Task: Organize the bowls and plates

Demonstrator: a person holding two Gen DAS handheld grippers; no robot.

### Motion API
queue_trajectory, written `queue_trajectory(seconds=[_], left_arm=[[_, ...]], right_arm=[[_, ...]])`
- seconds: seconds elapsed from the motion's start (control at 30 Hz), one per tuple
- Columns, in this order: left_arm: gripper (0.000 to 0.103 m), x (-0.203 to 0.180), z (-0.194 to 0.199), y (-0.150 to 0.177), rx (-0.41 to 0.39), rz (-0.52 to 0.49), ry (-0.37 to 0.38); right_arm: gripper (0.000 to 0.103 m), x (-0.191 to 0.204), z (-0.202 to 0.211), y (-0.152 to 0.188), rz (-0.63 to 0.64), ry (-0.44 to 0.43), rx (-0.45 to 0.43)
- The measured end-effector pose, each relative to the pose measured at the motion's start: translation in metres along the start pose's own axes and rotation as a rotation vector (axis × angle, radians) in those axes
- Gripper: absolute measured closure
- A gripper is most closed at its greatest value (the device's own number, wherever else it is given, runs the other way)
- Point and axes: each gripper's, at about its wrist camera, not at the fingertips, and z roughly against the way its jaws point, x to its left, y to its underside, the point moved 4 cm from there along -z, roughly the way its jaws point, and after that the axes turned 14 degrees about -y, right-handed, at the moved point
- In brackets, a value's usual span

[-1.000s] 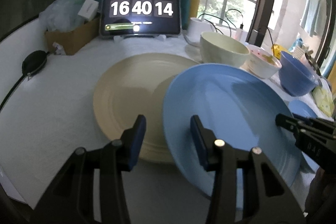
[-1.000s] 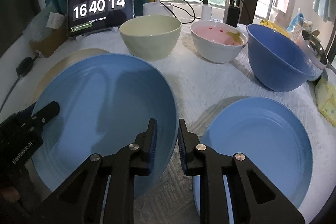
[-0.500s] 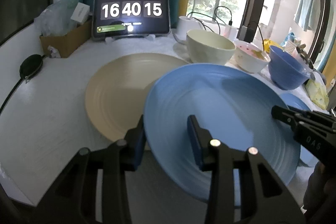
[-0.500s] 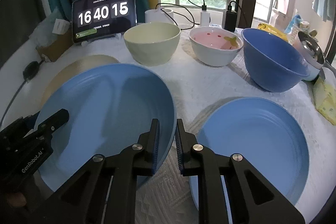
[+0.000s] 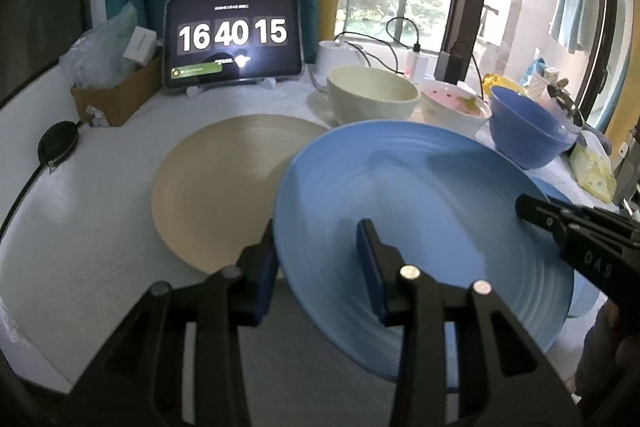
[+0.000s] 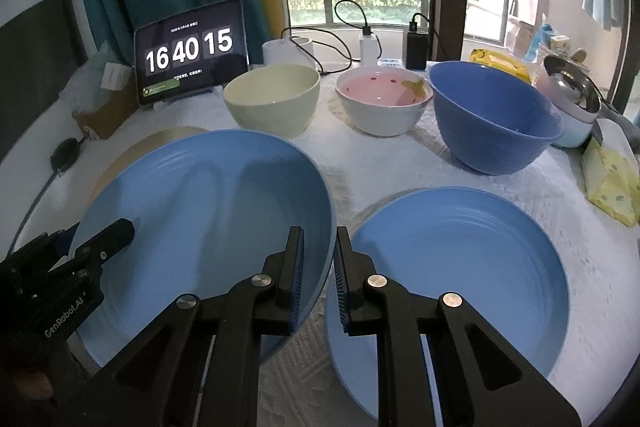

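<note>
Both grippers are on the same blue plate (image 6: 200, 227): our right gripper (image 6: 318, 275) is clenched on its near right rim, one finger inside the dish and one outside, while our left gripper (image 5: 316, 267) straddles the opposite rim with its jaws still apart, so it brackets the edge without pinching it. Compared with a second ago, the plate has slid left and now covers more of the beige plate (image 5: 224, 179) lying on the white cloth (image 6: 380, 163); the left fingers, which stood beside the rim then, now sit one on each side of it. We read this as the blue plate being carried over for stacking on the beige one, with the left hand arriving to steady it. A second blue plate (image 6: 460, 267) lies flat just right of the held one, still to be stacked. Behind stand three bowls in a row: a cream bowl (image 6: 272, 99), a white bowl (image 6: 384, 103) with a pink inside, and a blue bowl (image 6: 492, 115), none yet nested. Hard to judge is whether the held plate is touching the beige one or hovering over it; its underside is hidden in both views. Much of the beige plate is covered, the second plate's near edge is blocked by our right gripper, and the left view is motion-blurred across the blue surface.
</note>
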Motion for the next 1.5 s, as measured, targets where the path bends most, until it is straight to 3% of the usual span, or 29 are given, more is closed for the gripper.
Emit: queue_trajectory(seconds=[0.83, 1.5], left_arm=[[0.064, -0.066, 0.033, 0.004, -0.021, -0.108, 0.046], [0.063, -0.117, 0.034, 0.013, 0.009, -0.189, 0.071]], right_arm=[[0.086, -0.058, 0.050, 0.017, -0.099, 0.014, -0.074], [0.086, -0.107, 0.068, 0.031, -0.174, 0.036, -0.098]])
